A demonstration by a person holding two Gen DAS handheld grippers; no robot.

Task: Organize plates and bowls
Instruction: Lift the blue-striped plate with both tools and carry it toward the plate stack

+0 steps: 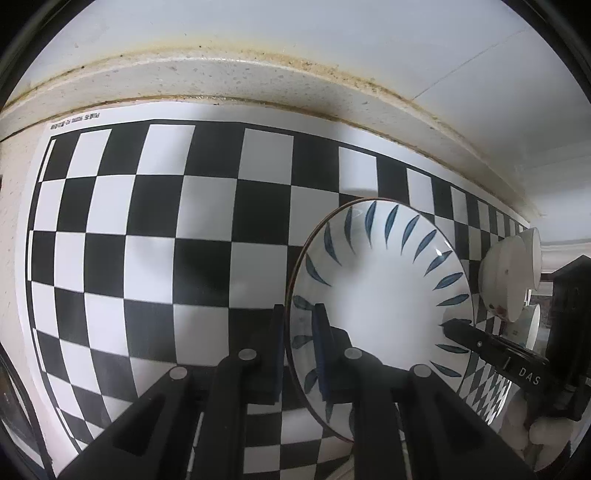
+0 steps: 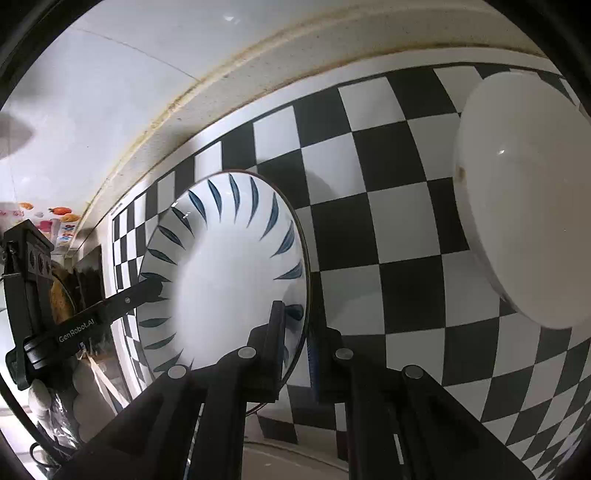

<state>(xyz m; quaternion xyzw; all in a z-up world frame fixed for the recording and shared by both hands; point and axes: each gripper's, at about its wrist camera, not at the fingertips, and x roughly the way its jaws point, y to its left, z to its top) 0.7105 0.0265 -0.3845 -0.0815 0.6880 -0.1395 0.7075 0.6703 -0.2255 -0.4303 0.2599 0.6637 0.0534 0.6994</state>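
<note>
Two claws clamped on one round white ceramic plate with blue leaf strokes around its rim (image 1: 380, 291), from opposite edges. Left claw (image 1: 299, 347): jaws clenched across the plate's near-left rim, one finger outside, one blue-padded finger (image 1: 320, 354) inside. Right claw (image 2: 295, 343): jaws likewise clenched over the plate's right rim; seen from the left wrist view as a black finger reaching the plate's far edge. Plate over a black-and-white checkerboard sheet (image 1: 155, 229) laid on the speckled white table (image 1: 221, 77); whether resting or lifted cannot be told. White glossy ceramic bowl (image 2: 524, 199), to the right of the plate, apart from it. Stained seam along the white tiled wall (image 1: 332, 29) behind the sheet.
</note>
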